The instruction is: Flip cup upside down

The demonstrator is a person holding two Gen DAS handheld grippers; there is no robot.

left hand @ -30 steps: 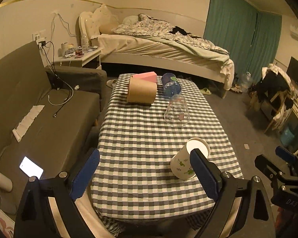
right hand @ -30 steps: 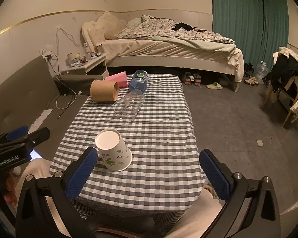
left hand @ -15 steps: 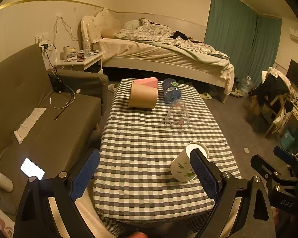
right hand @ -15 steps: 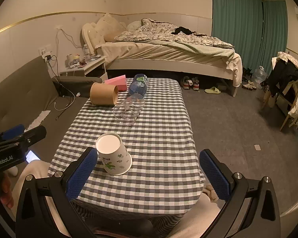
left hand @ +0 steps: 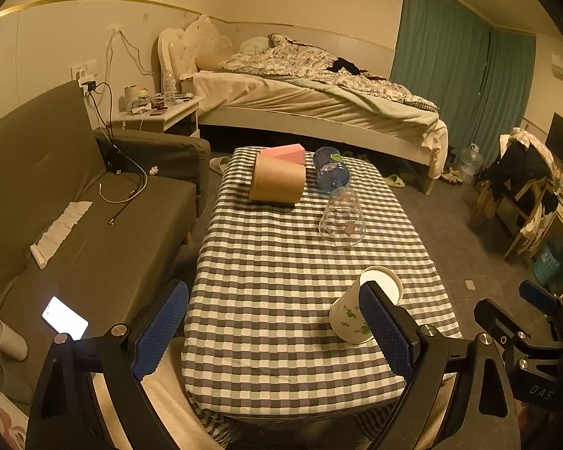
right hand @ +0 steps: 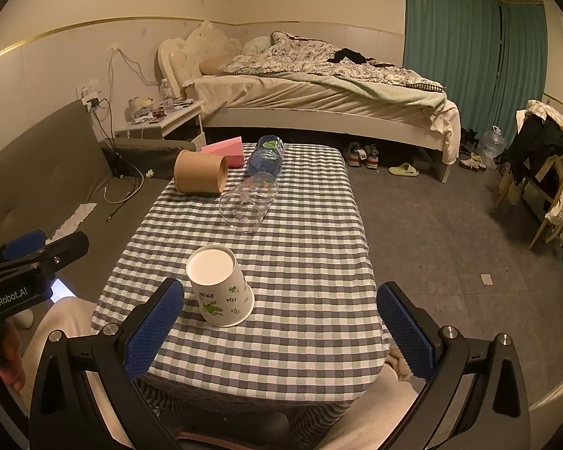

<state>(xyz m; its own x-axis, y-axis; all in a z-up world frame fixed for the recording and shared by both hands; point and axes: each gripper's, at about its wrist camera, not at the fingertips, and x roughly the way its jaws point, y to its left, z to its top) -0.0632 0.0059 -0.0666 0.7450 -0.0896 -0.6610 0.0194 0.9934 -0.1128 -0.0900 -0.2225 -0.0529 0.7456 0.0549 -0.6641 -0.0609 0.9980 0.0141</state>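
A white paper cup (right hand: 220, 289) with green print stands upside down, mouth on the checked tablecloth (right hand: 304, 247), near the front of the table. It also shows in the left wrist view (left hand: 351, 311), partly behind the right finger. My left gripper (left hand: 276, 328) is open and empty, held back over the table's near edge. My right gripper (right hand: 281, 332) is open and empty, the cup just beyond its left finger.
A clear glass (right hand: 249, 200), a blue bottle (right hand: 266, 157) and a brown paper tub (right hand: 200, 176) lie on their sides at the far end beside a pink box (right hand: 225, 150). A sofa (left hand: 56, 202) with a lit phone (left hand: 65, 317) stands left; a bed behind.
Both grippers have drawn back and risen slightly from the table, open throughout. The cup has stayed upside down in the same spot.
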